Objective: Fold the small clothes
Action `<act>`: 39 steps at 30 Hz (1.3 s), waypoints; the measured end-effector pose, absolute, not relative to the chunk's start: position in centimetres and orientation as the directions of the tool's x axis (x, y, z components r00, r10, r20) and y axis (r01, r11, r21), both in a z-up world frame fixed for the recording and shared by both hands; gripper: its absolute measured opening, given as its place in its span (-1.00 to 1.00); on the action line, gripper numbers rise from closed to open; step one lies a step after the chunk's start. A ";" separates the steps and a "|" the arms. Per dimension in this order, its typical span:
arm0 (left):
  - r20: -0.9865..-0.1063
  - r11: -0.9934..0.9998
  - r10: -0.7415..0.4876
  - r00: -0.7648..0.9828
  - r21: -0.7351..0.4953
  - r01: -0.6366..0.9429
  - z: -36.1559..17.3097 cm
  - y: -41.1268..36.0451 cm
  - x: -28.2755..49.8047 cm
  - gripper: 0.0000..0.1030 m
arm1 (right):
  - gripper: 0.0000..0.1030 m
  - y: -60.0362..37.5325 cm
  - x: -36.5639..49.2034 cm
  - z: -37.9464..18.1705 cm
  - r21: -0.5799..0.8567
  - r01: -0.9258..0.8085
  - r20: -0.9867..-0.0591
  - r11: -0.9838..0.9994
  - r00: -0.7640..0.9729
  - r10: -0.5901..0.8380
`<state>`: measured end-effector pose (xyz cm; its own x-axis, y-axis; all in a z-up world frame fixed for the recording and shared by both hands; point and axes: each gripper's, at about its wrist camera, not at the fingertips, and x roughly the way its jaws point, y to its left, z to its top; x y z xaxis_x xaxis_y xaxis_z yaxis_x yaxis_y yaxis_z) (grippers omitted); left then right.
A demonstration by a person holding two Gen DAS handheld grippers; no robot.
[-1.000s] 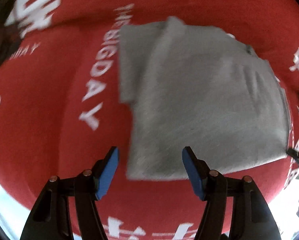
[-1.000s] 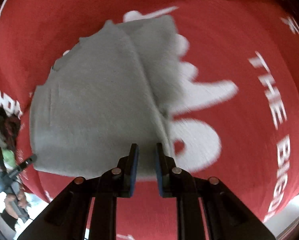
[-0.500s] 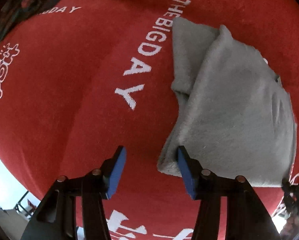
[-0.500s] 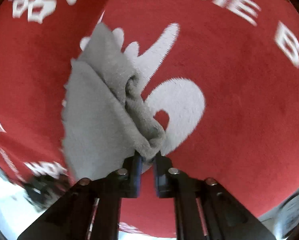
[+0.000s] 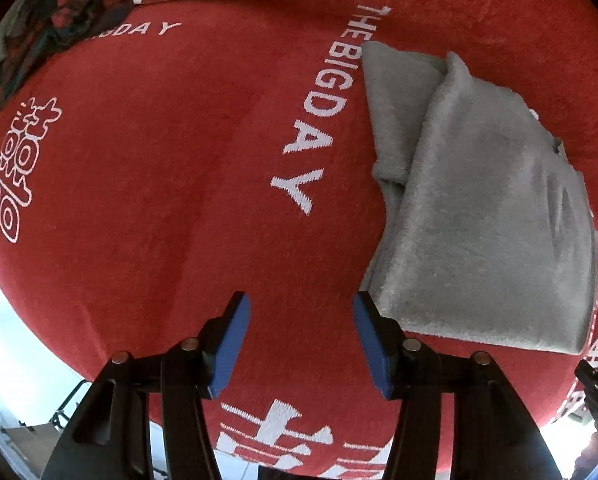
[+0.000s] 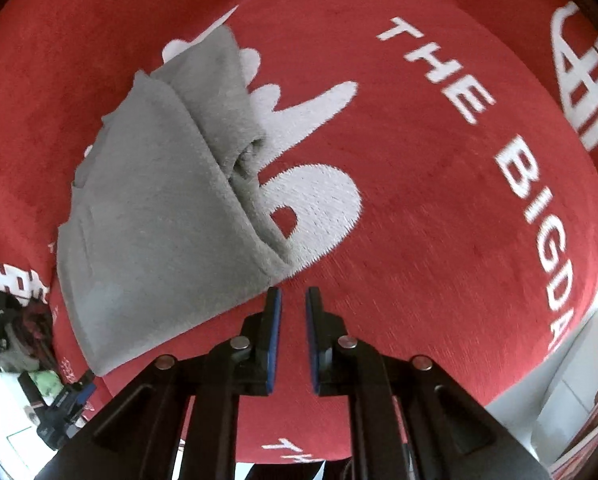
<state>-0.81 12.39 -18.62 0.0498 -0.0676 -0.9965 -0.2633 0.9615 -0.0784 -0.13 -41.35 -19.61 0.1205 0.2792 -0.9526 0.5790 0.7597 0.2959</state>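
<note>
One folded grey garment (image 5: 487,216) lies on the red cloth (image 5: 159,184) with white lettering covering the desk. In the left wrist view it sits at about 2 o'clock; open red cloth stretches from 9 to 12 o'clock. The left gripper (image 5: 301,340) is spread wide and empty, its right finger just beside the garment's near edge. In the right wrist view the garment (image 6: 155,208) lies at 10 o'clock, its near corner just ahead of the right gripper (image 6: 293,340), whose jaws are released, narrowly parted, holding nothing. Two grippers, one garment.
</note>
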 end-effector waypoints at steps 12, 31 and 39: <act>-0.989 0.981 -0.129 0.075 -0.138 -0.136 -17.5 9.1 1.9 0.08 | -0.71 -34.2 1.1 -18.2 0.357 0.439 -0.931 0.825 0.092 0.354; -0.983 0.961 -0.134 0.123 -0.159 -0.227 -18.3 13.1 4.0 0.81 | -0.70 -17.2 11.9 -19.1 0.547 0.185 -0.836 0.816 0.072 0.544; -0.992 0.973 -0.074 0.098 -0.094 -0.210 -19.2 14.6 4.4 0.81 | -0.71 -8.8 18.4 -21.4 0.533 0.099 -0.845 0.840 0.111 0.523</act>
